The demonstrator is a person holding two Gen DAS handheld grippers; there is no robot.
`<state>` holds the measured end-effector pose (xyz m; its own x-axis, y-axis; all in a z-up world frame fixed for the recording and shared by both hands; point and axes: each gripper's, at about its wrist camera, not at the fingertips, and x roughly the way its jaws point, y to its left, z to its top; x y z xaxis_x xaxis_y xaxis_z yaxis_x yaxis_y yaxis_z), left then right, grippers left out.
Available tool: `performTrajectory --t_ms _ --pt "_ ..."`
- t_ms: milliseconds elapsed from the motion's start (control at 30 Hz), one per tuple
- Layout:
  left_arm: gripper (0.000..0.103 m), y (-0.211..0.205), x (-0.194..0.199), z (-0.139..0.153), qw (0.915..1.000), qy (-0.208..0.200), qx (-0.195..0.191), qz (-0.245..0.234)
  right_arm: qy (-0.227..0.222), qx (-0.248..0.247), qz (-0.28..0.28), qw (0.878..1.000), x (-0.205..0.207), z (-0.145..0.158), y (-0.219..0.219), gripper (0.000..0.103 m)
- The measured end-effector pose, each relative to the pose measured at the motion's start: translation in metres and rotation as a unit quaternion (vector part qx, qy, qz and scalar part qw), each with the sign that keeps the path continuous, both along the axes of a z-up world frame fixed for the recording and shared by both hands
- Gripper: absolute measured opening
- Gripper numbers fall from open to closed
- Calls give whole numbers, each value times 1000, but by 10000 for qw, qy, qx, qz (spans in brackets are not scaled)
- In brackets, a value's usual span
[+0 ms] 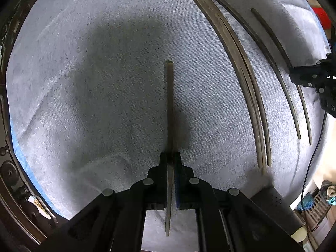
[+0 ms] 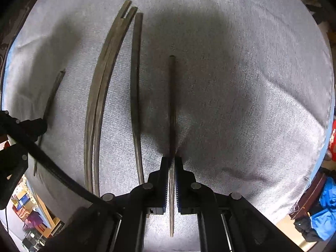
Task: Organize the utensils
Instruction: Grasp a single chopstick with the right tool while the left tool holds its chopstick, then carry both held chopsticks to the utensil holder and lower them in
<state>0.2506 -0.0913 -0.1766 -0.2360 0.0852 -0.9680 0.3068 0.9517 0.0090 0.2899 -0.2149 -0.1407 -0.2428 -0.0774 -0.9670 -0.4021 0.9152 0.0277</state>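
In the left wrist view, the left claw [image 1: 172,163] is pressed together on a dark chopstick [image 1: 170,105], pinching it partway along its length. The stick runs straight ahead from between the pads over a grey cloth [image 1: 84,84] that covers the bench; its far end hangs over the shadowed part of the cloth, and its near end sticks back between the claw's arms. To the right, a bundle of chopsticks [image 1: 235,58] lies on the cloth, packed side by side and touching. Just beyond them lies a single chopstick [image 1: 262,48], near the bundle but apart from it. Further right, the right claw [image 1: 294,72] reaches in from the edge, closed on another thin stick [image 1: 271,31] that passes through it.

In the right wrist view, the right claw [image 2: 172,163] is likewise clamped on its thin stick [image 2: 172,105], which points straight forward above the grey cloth [image 2: 252,84]. Left of it lies the single chopstick [image 2: 135,84], then the bundle of chopsticks [image 2: 105,73], its far ends slightly fanned. At the far left the left claw [image 2: 43,124] holds its dark chopstick [image 2: 53,92], well apart from the bundle. Room clutter shows past the cloth's edges, too blurred to name.
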Motion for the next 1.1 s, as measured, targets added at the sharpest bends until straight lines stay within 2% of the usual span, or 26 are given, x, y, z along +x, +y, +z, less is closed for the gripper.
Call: performTrajectory --t_ms 233,400,700,767,900,967,1100 --pt "5 -6 -12 11 9996 -199 -87 171 -27 -2 -41 10000 5 -3 7 8" --pt "5 10 -25 13 9983 -211 -206 512 -146 133 -319 9993 -20 -8 -26 6" --pt "5 47 -61 46 9851 -790 -773 1318 -724 823 -1078 9881 -48 30 -83 6" --pt "5 53 -68 60 9791 -1006 -944 1492 -943 1072 -1273 9815 -57 43 -95 6" --pt "5 70 -90 87 9612 -1548 -1286 1887 -1330 1552 -1611 9655 -77 66 -113 6" --pt "5 76 -102 101 9505 -1843 -1448 2039 -1551 1858 -1806 9533 -91 79 -125 6" --pt "5 84 -126 124 9321 -2223 -1748 2264 -1834 2214 -2024 9361 -113 98 -153 6"
